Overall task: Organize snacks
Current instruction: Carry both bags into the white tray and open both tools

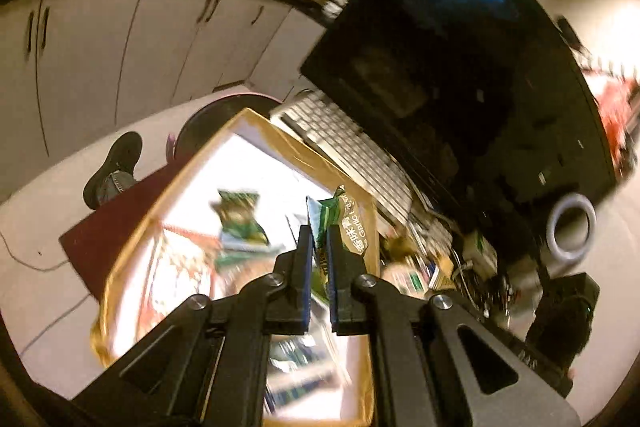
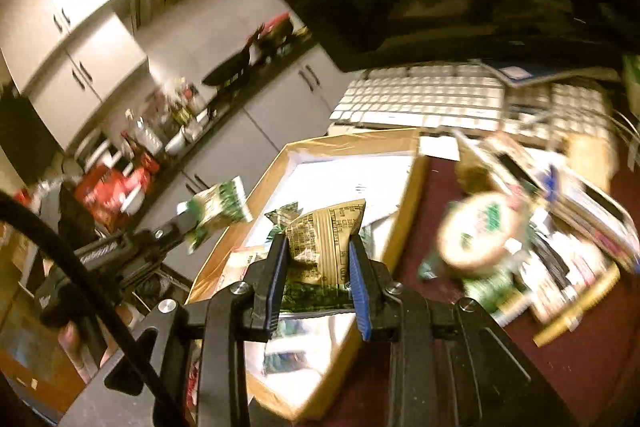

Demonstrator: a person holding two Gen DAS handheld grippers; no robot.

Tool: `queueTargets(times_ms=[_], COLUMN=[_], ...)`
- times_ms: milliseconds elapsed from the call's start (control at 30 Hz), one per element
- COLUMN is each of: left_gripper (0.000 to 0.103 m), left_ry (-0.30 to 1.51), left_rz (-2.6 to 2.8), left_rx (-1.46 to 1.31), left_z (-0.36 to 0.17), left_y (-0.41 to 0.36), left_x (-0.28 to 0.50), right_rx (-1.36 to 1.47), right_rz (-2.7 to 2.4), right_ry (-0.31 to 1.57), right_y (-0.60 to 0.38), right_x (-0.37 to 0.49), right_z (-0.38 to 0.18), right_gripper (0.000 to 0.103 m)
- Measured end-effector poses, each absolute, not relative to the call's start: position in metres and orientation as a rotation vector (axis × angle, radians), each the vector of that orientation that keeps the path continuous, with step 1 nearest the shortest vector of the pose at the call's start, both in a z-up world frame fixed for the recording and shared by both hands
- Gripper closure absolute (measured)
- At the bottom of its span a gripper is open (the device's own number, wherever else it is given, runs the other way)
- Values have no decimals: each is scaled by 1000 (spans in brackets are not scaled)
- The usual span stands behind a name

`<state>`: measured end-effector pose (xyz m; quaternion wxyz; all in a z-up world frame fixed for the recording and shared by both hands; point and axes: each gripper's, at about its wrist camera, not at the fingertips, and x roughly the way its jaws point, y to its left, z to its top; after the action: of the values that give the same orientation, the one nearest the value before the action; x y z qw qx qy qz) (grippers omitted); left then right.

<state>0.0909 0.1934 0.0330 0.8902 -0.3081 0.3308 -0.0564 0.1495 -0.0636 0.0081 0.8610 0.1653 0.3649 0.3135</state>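
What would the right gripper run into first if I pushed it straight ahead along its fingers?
Probably the white floor of the cardboard box. The right gripper, shut on a tan snack packet, points down into the box; depth is unclear, and the loose packets lying there could come first.

Box (image 2: 404,195) before keyboard (image 2: 420,99); snacks (image 2: 476,235) right.

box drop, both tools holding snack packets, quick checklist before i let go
1. Left tool clamps green packet: ok.
2. Right tool clamps tan packet: ok.
3. Tan packet above the cardboard box: ok.
4. Green packet over the box: ok in the left view; the right view puts it near the rim.
5. Free floor in the box for both: cannot tell, blurred, packets already inside.
6. Tools apart: ok.
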Motion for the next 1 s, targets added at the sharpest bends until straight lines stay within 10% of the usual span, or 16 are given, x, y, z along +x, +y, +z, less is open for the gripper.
queueTargets(times_ms=[1000], left_gripper=[96], left_ry=[1034], left_rz=[-32], left_rx=[-524], left_z=[-32], left_y=[214], left_x=[250], right_rx=[171], right_rz=[430], right_ry=[1073], right_y=[14], right_x=[302], right_z=[-51], right_gripper=[71])
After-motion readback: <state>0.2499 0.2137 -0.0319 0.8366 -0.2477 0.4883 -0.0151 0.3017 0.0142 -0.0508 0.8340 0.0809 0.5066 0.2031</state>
